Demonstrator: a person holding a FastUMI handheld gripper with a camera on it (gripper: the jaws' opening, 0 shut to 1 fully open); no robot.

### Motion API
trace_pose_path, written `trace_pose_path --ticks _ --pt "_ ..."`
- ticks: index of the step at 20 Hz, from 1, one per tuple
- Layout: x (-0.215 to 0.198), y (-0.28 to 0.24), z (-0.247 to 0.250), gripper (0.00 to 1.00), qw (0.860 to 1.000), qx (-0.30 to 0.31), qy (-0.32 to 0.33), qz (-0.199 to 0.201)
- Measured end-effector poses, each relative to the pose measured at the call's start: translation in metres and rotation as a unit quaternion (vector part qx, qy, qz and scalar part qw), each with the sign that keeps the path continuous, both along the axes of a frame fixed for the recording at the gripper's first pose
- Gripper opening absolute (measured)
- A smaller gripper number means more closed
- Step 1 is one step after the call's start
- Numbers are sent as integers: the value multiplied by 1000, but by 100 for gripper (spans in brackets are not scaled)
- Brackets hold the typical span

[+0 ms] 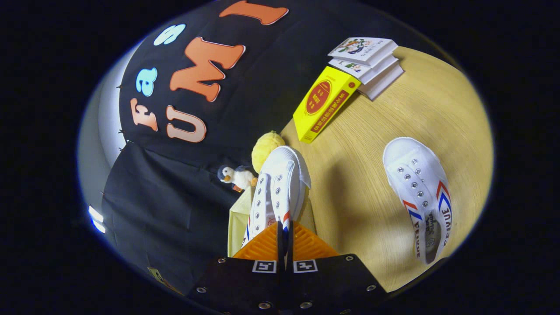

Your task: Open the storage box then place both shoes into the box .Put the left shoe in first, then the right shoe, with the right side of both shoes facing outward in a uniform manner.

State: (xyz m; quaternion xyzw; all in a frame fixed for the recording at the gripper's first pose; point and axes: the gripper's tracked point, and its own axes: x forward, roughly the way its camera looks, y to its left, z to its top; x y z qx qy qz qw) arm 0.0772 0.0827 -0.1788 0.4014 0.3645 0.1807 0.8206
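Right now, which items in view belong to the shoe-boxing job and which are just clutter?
Job:
- white canvas shoe with red-blue stripes, clamped between the orange gripper fingers
- second white canvas shoe, lying on the wooden table
- pale yellow storage box, under the held shoe

Clutter:
- yellow book
- stack of white books
- penguin plush
- yellow plush
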Motion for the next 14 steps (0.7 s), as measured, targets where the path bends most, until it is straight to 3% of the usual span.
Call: trace_pose_path --ticks 6,14 --pt "-7 68 53 0 998 -33 -46 31" --pt "-25 165 28 0 995 -75 -25 64"
